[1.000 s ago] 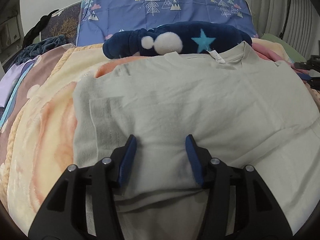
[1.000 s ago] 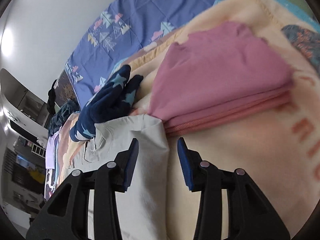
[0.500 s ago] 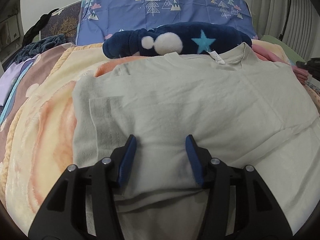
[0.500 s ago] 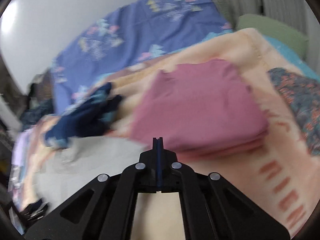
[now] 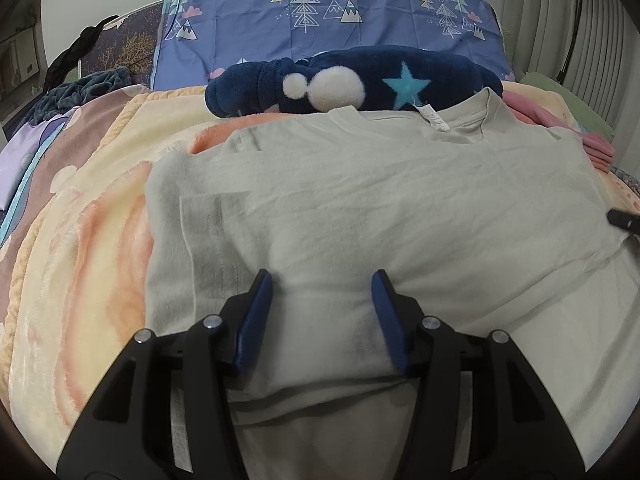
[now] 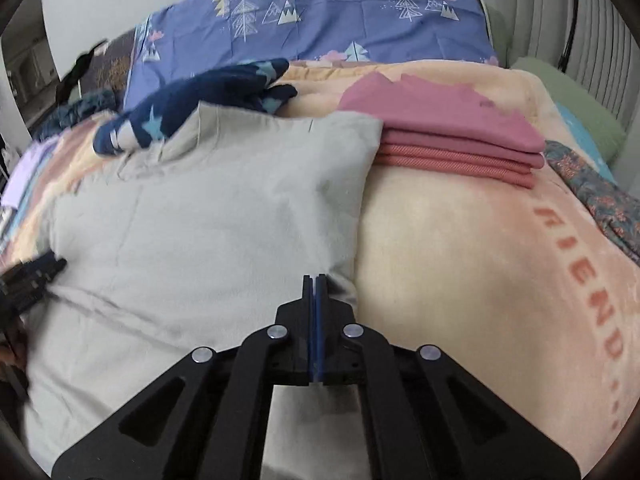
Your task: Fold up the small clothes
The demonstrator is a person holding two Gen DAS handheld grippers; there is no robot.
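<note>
A pale grey-green T-shirt [image 5: 380, 216] lies flat on the peach blanket [image 5: 92, 248], collar at the far side, its left sleeve folded inward. My left gripper [image 5: 322, 292] is open, its blue-padded jaws resting over the shirt's lower left part, nothing between them. In the right wrist view the same shirt [image 6: 200, 232] fills the left half. My right gripper [image 6: 316, 284] is shut, its tip at the shirt's right edge; whether it pinches fabric cannot be told. Its tip also shows in the left wrist view [image 5: 624, 220].
A stack of folded pink clothes [image 6: 452, 136] lies right of the shirt's shoulder. A navy star-patterned plush garment [image 5: 352, 80] lies behind the collar. A blue tree-print pillow [image 5: 328, 24] stands at the back. A floral cloth [image 6: 596, 196] lies at the far right.
My right gripper went from open to shut and swung down to the shirt's right edge. The left gripper stayed open in place over the shirt.
</note>
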